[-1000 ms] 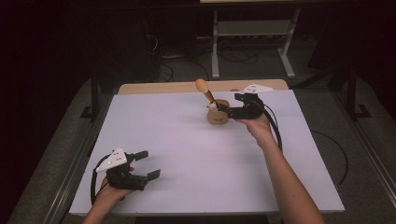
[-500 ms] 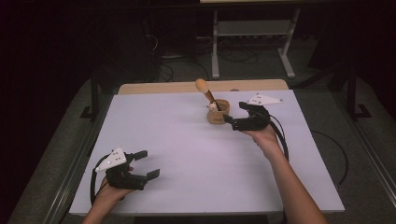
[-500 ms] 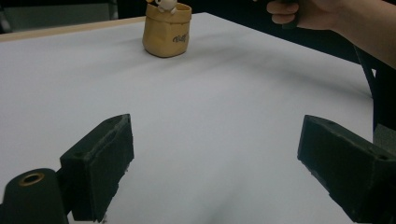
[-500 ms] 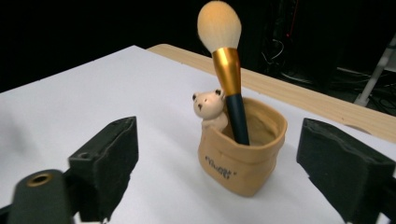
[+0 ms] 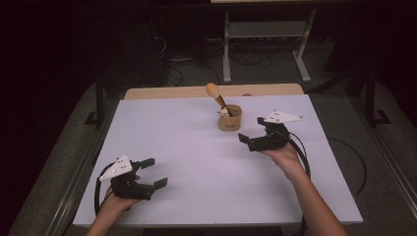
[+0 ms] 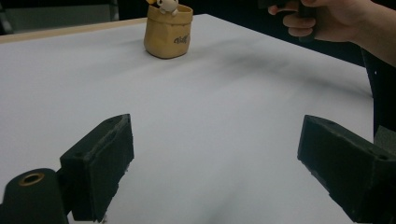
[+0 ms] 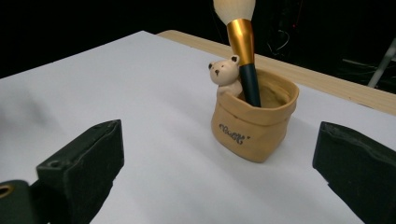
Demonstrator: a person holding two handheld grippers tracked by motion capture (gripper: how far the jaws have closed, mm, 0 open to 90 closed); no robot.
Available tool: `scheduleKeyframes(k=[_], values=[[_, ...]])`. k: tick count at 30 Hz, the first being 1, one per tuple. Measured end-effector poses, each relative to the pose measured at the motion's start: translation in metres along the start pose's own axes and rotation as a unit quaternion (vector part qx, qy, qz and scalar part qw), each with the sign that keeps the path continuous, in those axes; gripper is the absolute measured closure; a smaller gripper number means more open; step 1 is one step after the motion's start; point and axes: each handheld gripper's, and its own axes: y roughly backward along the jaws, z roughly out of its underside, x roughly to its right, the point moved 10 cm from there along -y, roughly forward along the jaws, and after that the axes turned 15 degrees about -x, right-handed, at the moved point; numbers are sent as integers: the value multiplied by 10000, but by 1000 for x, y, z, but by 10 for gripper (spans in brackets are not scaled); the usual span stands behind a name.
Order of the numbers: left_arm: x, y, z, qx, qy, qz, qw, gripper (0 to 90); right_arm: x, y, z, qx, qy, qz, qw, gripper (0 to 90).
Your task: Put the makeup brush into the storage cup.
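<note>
Dim room, dark walls. White table top [image 5: 196,162] brightly lit, bare wooden edge [image 5: 172,92] along the far side. Grey floor [image 5: 64,162] on both sides. Beyond the far edge, a pale metal stand [image 5: 265,44] and loose cables [image 5: 182,66] on the floor.

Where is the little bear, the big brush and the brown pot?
little bear [image 7: 225,73], right gripper view, on its face.
big brush [image 7: 242,39], right gripper view, on its gold band.
brown pot [image 7: 252,135], right gripper view, on its front wall beside the writing.
</note>
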Motion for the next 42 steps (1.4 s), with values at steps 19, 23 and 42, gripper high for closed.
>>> scheduleKeyframes(k=[19,23,42], values=[[0,0,1,-63,-77,-25,9999,102,-18,36,25,161,108,11,9998,13],[0,0,1,-81,-88,-35,9999,102,-19,43,31,227,67,37,9997,13],[0,-1,1,-38,-84,-70,9999,102,-15,76,65,408,-94,295,9987,14]])
